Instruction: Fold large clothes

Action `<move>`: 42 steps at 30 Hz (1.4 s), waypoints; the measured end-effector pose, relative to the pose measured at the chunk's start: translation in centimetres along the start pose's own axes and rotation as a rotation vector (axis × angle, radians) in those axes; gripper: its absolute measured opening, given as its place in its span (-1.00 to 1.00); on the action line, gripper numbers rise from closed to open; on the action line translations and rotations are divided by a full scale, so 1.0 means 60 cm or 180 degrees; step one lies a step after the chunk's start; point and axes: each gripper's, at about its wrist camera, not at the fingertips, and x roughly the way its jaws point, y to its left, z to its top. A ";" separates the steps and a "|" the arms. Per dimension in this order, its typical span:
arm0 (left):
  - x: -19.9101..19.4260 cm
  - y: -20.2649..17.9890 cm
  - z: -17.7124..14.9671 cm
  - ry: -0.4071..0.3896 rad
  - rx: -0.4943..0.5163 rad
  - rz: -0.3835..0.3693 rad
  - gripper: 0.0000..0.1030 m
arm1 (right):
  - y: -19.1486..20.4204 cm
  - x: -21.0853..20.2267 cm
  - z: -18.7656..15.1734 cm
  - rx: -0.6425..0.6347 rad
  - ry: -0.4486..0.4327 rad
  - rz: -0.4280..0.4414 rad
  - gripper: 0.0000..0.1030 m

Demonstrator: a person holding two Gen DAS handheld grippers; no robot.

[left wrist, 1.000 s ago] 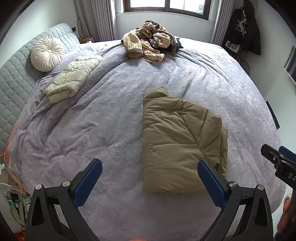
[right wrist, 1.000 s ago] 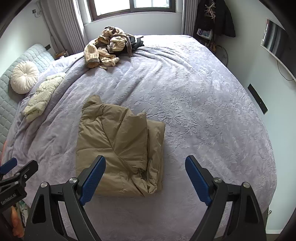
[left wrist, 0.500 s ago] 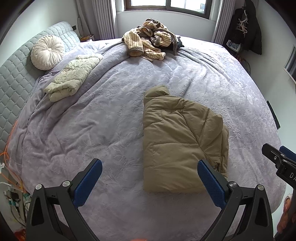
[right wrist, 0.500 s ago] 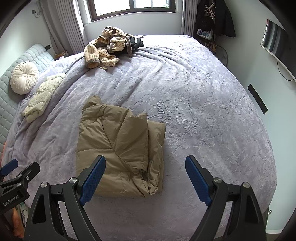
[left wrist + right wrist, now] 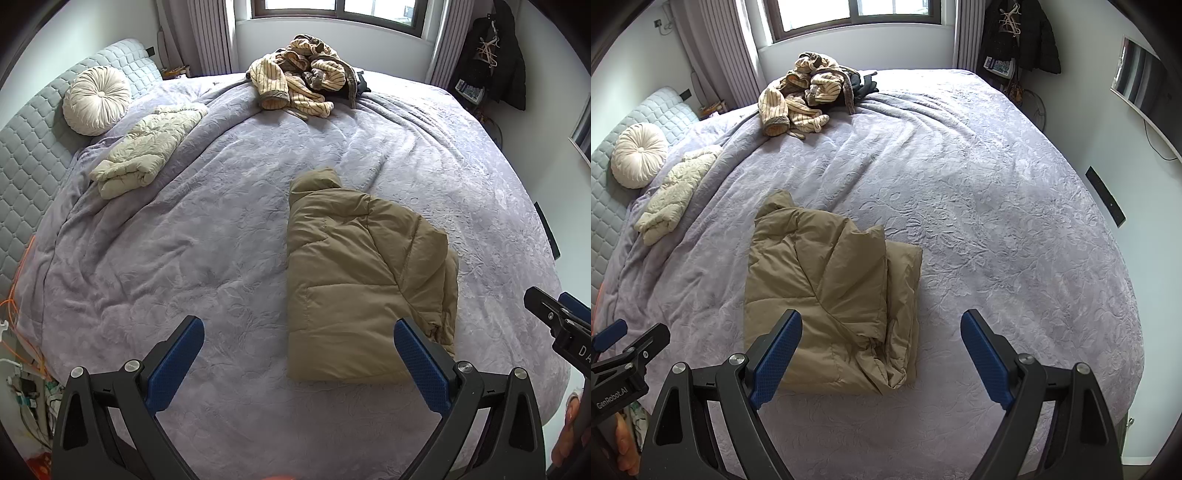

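Note:
An olive-tan puffer jacket (image 5: 354,280) lies folded lengthwise on the lilac bedspread (image 5: 207,236), sleeves tucked over its front; it also shows in the right wrist view (image 5: 827,295). My left gripper (image 5: 299,328) is open and empty, held above the bed's near edge with its right finger over the jacket's lower hem. My right gripper (image 5: 881,321) is open and empty, above the jacket's lower right corner. Neither touches the jacket.
A cream quilted garment (image 5: 144,151) lies folded at the left near a round cushion (image 5: 96,99) and the grey headboard (image 5: 22,147). A heap of striped clothes (image 5: 299,85) sits at the far side. Dark coats (image 5: 1019,33) hang at the back right.
Both grippers have drifted slightly back from the jacket; the view has barely shifted. The jacket has not moved.

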 end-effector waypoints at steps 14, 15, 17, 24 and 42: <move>0.001 0.003 -0.001 -0.0003 -0.0001 -0.0001 1.00 | 0.001 0.001 -0.001 0.0004 -0.0002 0.0000 0.74; 0.001 0.002 0.001 -0.0002 0.0002 -0.0003 1.00 | 0.001 0.000 0.000 0.0004 -0.0002 -0.0001 0.74; 0.002 0.003 0.000 0.0002 0.0001 -0.0006 1.00 | 0.001 0.000 0.000 0.0005 -0.0003 0.0001 0.74; 0.001 0.002 0.002 0.0001 0.0003 -0.0006 1.00 | 0.001 0.001 0.000 0.0007 0.0002 0.0002 0.74; 0.003 0.005 -0.004 -0.0031 0.0019 0.0046 1.00 | -0.001 0.001 0.000 0.0002 0.0004 0.0005 0.74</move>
